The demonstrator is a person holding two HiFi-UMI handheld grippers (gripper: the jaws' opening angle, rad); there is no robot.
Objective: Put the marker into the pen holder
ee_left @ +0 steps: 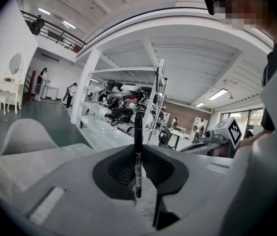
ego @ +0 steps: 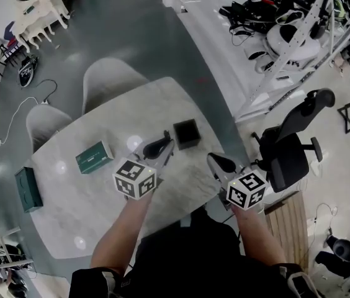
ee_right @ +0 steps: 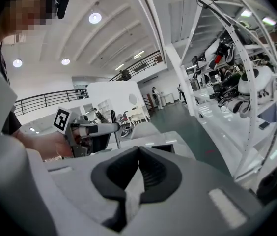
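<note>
A black marker (ee_left: pixel 138 154) stands upright between the jaws of my left gripper (ee_left: pixel 138 150), which is shut on it. In the head view that gripper (ego: pixel 164 146) hovers over the marble table, just left of the black square pen holder (ego: pixel 186 134). My right gripper (ego: pixel 216 161) is near the table's right edge, below the holder, with its jaws shut and nothing between them (ee_right: pixel 138 150). In the right gripper view the pen holder (ee_right: pixel 163 148) shows just past the jaws, and the marker (ee_right: pixel 113 128) is in the left gripper (ee_right: pixel 92 130).
A green box (ego: pixel 94 157) lies on the table (ego: pixel 88 203) at the left, a darker green box (ego: pixel 28 189) at its left edge. Two grey chairs (ego: pixel 110 79) stand behind the table, a black office chair (ego: pixel 290 148) to the right. Shelving with gear fills the far right.
</note>
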